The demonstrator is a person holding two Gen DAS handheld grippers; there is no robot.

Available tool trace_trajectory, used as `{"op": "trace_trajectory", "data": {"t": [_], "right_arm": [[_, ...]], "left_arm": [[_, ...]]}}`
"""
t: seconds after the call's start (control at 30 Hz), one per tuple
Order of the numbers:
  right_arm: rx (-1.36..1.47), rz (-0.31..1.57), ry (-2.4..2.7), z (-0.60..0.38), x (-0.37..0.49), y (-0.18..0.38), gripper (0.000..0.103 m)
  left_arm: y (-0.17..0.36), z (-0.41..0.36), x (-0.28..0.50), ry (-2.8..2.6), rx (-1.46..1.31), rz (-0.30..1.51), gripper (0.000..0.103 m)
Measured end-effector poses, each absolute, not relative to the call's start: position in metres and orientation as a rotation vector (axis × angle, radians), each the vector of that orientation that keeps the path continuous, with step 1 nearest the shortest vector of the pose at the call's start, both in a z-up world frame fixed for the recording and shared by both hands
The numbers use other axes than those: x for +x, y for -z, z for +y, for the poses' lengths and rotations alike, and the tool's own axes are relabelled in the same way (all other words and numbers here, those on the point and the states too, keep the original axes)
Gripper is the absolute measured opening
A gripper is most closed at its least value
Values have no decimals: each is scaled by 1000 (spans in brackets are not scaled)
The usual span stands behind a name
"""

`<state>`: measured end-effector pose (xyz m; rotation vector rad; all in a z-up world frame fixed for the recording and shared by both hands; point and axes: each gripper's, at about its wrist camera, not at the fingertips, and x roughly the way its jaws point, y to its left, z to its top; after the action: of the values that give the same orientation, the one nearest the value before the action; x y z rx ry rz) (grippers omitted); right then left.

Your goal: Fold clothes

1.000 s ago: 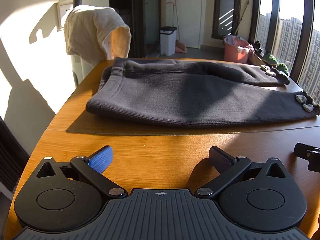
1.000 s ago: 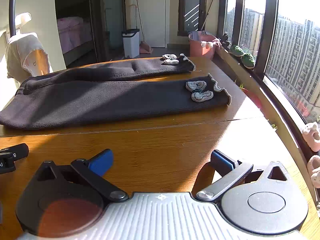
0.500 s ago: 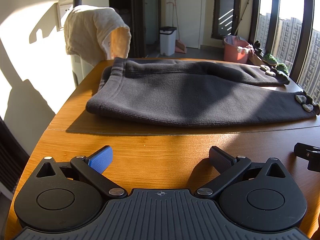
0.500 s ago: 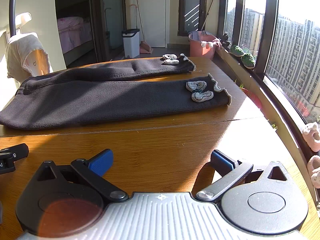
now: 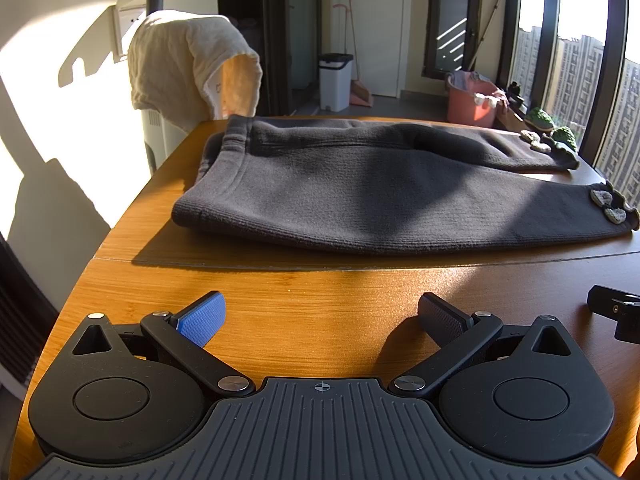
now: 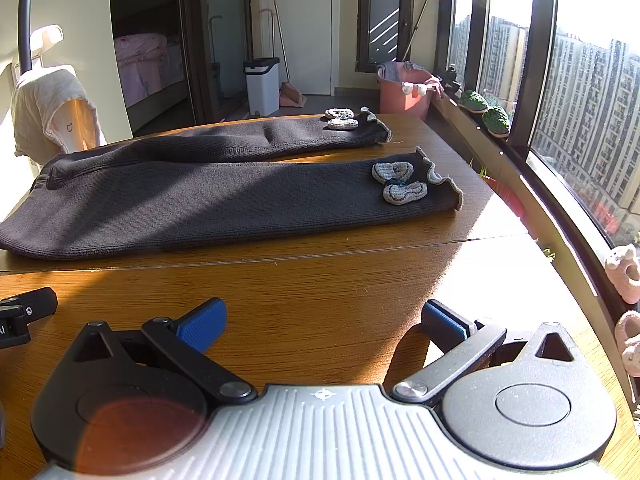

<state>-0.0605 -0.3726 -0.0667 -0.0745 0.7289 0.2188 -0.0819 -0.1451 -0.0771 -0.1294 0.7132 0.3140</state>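
Nothing had shifted since a second before — the dark trousers (image 5: 380, 196) lay flat on the bench (image 5: 320, 300) ahead of both grippers' fingers, left gripper (image 5: 320, 316) and right gripper (image 6: 322, 318) spread apart, empty — folding unstarted.

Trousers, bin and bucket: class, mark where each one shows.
trousers (image 6: 200, 208), right wrist view, near leg.
bin (image 6: 262, 88), right wrist view, white front.
bucket (image 5: 472, 104), left wrist view, pink wall.
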Motion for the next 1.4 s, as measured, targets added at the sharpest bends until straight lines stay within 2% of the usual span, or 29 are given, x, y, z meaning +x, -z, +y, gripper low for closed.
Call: {"op": "trace_trajectory", "data": {"t": [1.4], "right_arm": [[-91,725,-271,-374,-59,67,103]], "left_arm": [[77,-144,-84,-316,-128,711,103]]}}
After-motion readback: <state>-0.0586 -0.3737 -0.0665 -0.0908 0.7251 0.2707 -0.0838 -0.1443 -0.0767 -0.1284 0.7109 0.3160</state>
